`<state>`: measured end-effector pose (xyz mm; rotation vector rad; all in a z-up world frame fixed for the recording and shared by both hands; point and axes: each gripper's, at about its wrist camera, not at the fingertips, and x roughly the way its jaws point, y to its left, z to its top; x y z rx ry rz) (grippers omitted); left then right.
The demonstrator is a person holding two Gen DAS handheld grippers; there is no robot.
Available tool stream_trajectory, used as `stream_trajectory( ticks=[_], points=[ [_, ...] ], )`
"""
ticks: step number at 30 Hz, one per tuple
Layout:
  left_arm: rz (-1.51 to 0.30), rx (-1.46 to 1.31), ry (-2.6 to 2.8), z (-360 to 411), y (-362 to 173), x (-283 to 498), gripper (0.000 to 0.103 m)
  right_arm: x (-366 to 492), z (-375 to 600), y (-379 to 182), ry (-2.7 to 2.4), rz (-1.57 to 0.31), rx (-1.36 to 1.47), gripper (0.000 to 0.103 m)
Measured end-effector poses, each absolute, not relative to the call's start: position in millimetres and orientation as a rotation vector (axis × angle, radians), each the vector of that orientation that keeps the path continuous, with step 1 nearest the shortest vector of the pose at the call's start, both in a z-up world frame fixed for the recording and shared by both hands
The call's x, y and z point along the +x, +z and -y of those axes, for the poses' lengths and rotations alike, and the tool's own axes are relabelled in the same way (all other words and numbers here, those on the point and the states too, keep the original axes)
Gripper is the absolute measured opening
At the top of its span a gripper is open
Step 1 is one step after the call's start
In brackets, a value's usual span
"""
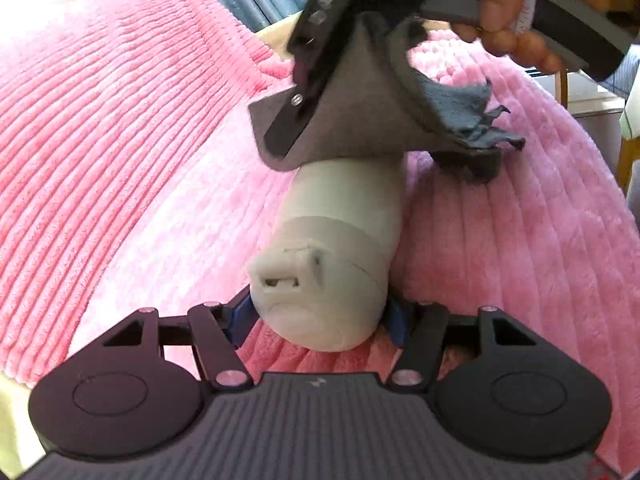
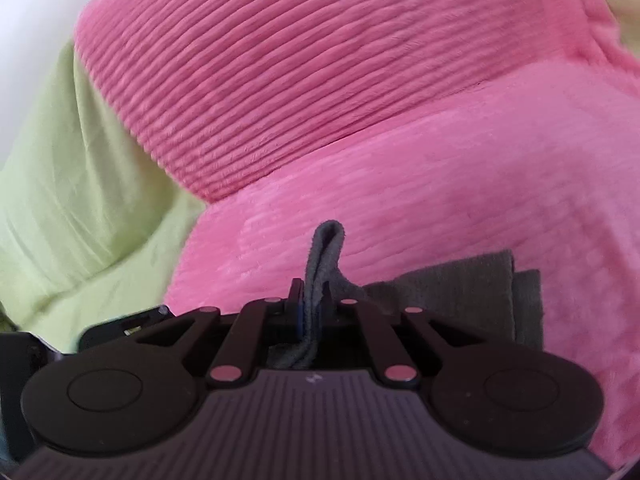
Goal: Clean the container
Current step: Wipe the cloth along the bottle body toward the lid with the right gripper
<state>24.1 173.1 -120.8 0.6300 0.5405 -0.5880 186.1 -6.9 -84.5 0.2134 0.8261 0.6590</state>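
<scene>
Left tool was clamped on the white container lying at frame centre on the pink blanket, while the right tool pinched a grey cloth draped over the container's far end.

L wrist: close, angled down along fingers | R wrist: same | shared: pink blanket, cloth
</scene>
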Motion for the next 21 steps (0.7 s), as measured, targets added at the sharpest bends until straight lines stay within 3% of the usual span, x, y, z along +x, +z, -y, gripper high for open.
stream_trajectory(
  ticks=[2,3,7,21],
  points=[
    [-0.561,0.605,-0.6,-176,-117,31,0.074,184,16,-87,0.666,-0.811,0.253,0.003],
    [-0.578,0.584,-0.613,-180,-116,35,0.074,181,16,-87,0.665,-0.798,0.252,0.003],
    [-0.639,0.52,-0.668,-196,-107,38,0.069,184,22,-87,0.656,-0.801,0.305,0.003],
    [-0.649,0.551,-0.702,-173,-119,75,0.065,178,22,-82,0.674,-0.832,0.296,0.004]
  ],
)
